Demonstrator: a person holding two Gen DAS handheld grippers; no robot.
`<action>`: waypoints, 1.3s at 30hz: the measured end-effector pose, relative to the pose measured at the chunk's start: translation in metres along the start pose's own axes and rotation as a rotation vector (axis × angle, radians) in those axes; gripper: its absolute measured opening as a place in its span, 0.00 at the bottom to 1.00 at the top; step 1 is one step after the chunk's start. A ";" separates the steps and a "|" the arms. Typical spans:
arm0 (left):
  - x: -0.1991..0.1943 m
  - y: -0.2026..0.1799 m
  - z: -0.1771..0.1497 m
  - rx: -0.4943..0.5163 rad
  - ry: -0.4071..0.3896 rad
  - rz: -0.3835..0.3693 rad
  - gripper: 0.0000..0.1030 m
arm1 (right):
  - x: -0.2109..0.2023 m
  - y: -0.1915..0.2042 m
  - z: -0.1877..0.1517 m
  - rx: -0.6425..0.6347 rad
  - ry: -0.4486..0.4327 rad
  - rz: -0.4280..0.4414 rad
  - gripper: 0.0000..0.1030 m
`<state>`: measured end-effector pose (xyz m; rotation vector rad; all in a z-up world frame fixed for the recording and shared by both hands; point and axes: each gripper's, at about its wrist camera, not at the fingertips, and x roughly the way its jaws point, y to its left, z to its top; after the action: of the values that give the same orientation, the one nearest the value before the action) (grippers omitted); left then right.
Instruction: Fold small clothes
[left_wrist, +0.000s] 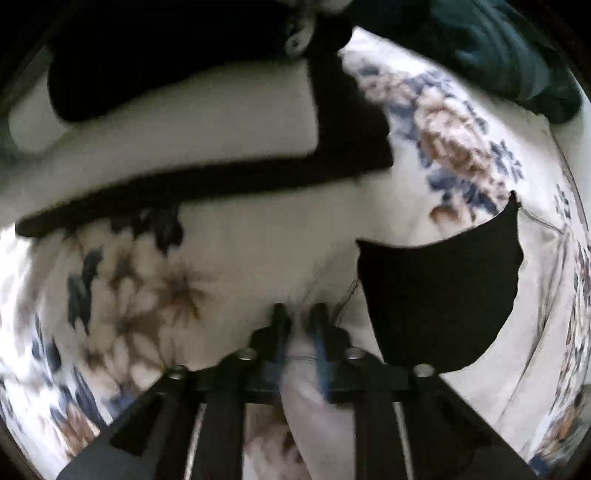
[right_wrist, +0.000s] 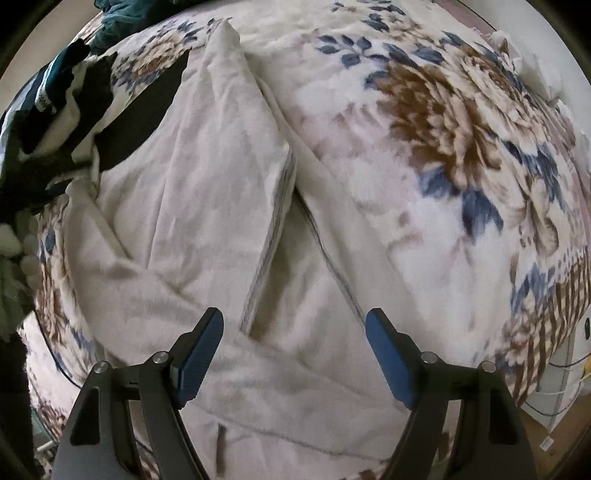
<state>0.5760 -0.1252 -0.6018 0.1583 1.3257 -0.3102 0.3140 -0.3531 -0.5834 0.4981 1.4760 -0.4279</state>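
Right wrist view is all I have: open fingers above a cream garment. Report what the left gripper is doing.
Observer: The left gripper is nearly shut, with pale fabric pinched between its fingers.
Operator: Tell me what lies beside it.
Observer: A black fabric piece with a curved edge lies just right of the fingers on the floral blanket.
Operator: Describe what is ahead of it.
Observer: A long black band runs across the view under a cream panel; it is blurred, so I cannot tell which garment it belongs to.
Operator: Confirm my side.
Observer: Your right gripper is open, above the cream garment.
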 end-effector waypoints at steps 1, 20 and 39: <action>-0.006 0.001 0.000 0.012 -0.034 0.019 0.01 | 0.001 -0.003 0.007 0.007 -0.003 0.002 0.79; 0.022 -0.047 0.006 0.083 -0.028 0.025 0.14 | 0.001 0.039 0.158 0.053 -0.126 0.033 0.79; -0.051 0.008 -0.002 -0.029 -0.102 -0.092 0.42 | 0.024 0.060 0.257 -0.022 -0.117 0.104 0.74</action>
<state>0.5658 -0.1107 -0.5531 0.0560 1.2378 -0.3718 0.5615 -0.4464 -0.5965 0.5213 1.3343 -0.3531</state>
